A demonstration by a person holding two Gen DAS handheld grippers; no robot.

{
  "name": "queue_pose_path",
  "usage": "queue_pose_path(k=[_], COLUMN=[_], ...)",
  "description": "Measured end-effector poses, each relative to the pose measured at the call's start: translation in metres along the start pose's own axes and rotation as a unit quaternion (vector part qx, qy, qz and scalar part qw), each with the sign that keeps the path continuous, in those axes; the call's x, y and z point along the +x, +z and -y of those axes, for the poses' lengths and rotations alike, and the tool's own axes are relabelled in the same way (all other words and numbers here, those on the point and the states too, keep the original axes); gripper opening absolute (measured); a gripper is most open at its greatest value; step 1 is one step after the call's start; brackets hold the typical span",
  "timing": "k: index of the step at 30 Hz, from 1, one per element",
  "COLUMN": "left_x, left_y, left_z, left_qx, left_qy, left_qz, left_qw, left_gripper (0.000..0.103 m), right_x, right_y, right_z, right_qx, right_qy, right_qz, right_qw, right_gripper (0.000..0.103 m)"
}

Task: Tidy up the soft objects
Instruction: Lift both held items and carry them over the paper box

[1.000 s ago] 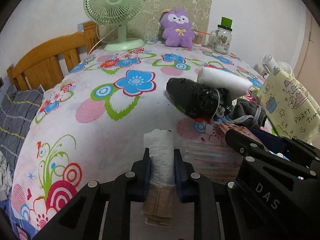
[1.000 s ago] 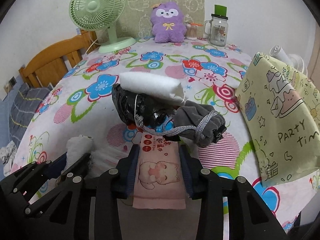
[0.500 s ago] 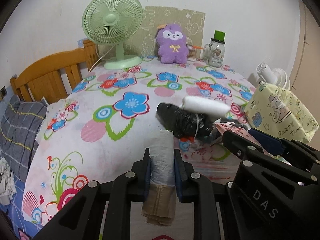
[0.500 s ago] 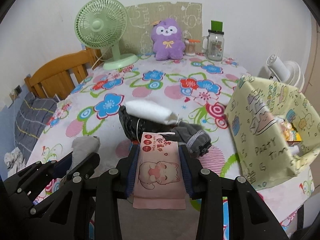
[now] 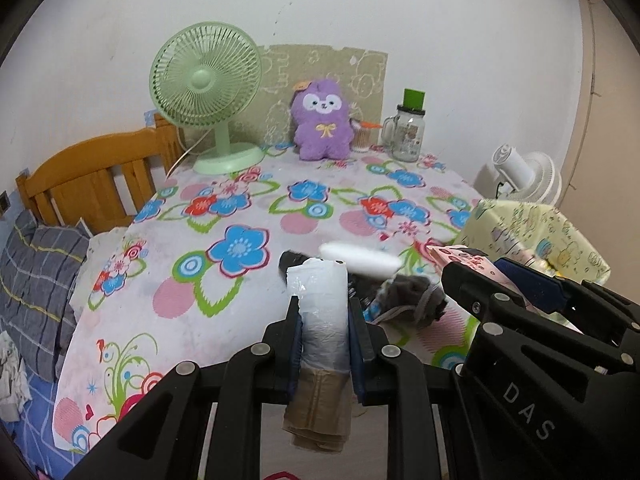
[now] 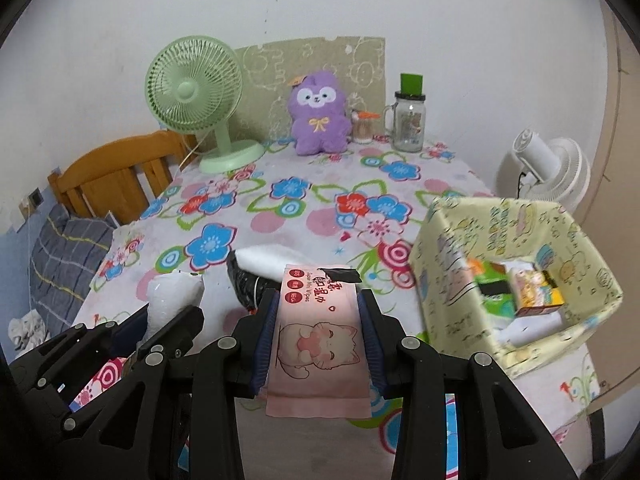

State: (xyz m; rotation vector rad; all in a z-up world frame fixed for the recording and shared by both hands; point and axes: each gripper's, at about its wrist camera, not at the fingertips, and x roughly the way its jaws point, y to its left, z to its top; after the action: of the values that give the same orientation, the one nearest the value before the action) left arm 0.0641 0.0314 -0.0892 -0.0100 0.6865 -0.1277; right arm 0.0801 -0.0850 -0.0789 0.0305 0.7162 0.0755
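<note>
Even, soft indoor light with faint shadows and no glare; both fisheye views bend strongly toward dark vignetted corners, and the yellow box (image 6: 516,264) and white roll (image 5: 360,262) show motion blur.

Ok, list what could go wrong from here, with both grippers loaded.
1. The yellow bin has soft fabric walls and already holds boxes; the pink wipes pack in the right gripper might catch its rim.
2. The plastic roll in the left gripper sticks out both ends and could slip.
</note>
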Motion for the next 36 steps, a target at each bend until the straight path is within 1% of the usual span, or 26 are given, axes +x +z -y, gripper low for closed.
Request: queue_pose_path(k=[11, 18, 27, 36], left_x=[-0.020, -0.028, -0.030, -0.027], left_y=[0.022, 0.033, 0.042, 0.050], left_z=[0.018, 0.032, 0.053, 0.085], left_qx=[0.011, 0.015, 0.016, 0.024], left_qy=[-0.007, -0.005, -0.010, -0.012], left_qz=[0.030, 0.042, 0.049, 0.051], left_qw=[0.9995, 0.9990, 0.9986, 0.9983], left_gripper=[0.018, 0.018, 0.018, 0.018], right_x=[-0.028, -0.041, -0.048, -0.053], right_y=[0.020, 0.031, 0.041, 0.048], right_z=[0.013, 0.023, 0.046, 0.076], right_qx=[0.005, 0.003, 0.001, 0.003], right_qy=[-0.008, -0.003, 0.003, 0.000], right_qz=[0.030, 0.043, 0.049, 0.053], right_qw=[0.999, 0.999, 0.999, 0.999], right_gripper=[0.043, 0.043, 0.043, 0.043])
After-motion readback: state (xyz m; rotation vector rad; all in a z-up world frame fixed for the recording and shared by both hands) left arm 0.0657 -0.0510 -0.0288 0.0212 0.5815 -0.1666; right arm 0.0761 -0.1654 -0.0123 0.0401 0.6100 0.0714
